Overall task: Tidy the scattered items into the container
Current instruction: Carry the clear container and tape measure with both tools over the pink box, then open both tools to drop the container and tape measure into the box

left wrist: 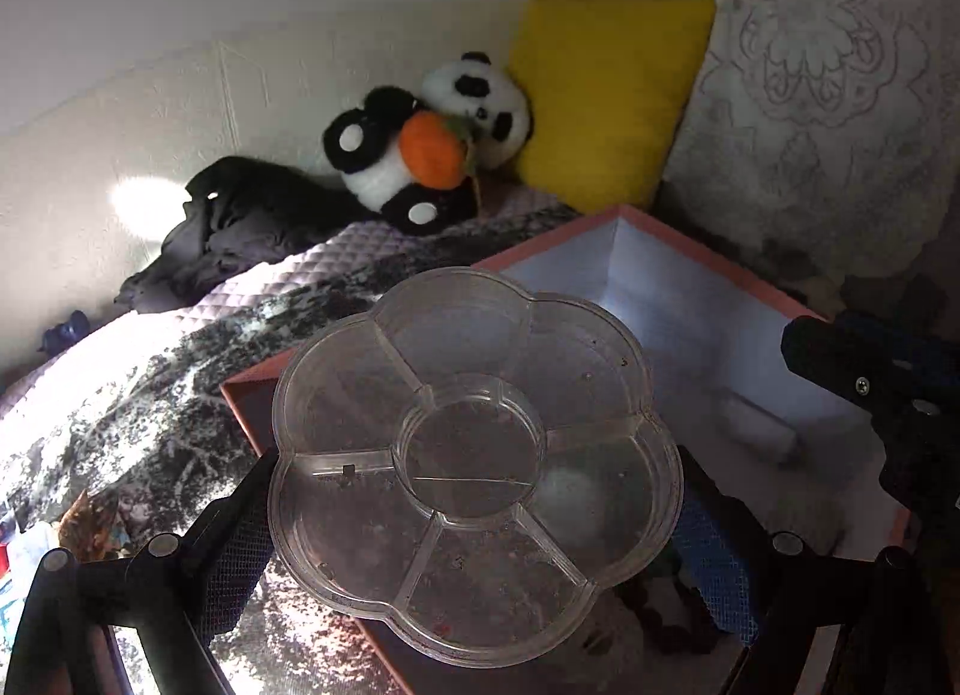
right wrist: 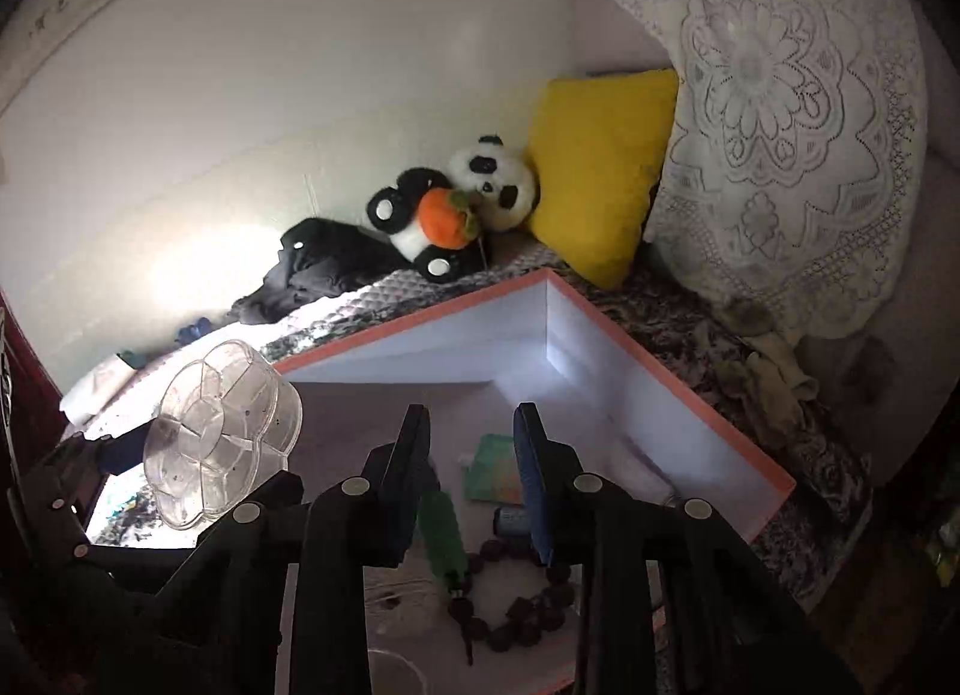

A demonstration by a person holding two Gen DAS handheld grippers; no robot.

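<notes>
A bed with a grey patterned bedspread (right wrist: 690, 329) runs along a white wall, with a plush panda (right wrist: 462, 203) and a yellow cushion (right wrist: 600, 167) at twelve o'clock. On it sits a pink-rimmed box (right wrist: 678, 371), white inside. The left tongs (left wrist: 474, 491) are clenched on a clear flower-shaped tray (left wrist: 474, 449), gripping it at nine and three o'clock, its open face tilted toward the camera, over the box's near corner. The tray's compartments look empty. The right tongs (right wrist: 471, 443) hang released over the box, above a dark bead bracelet (right wrist: 516, 611), a green tassel (right wrist: 444, 539) and a small packet (right wrist: 492, 467) on its floor
</notes>
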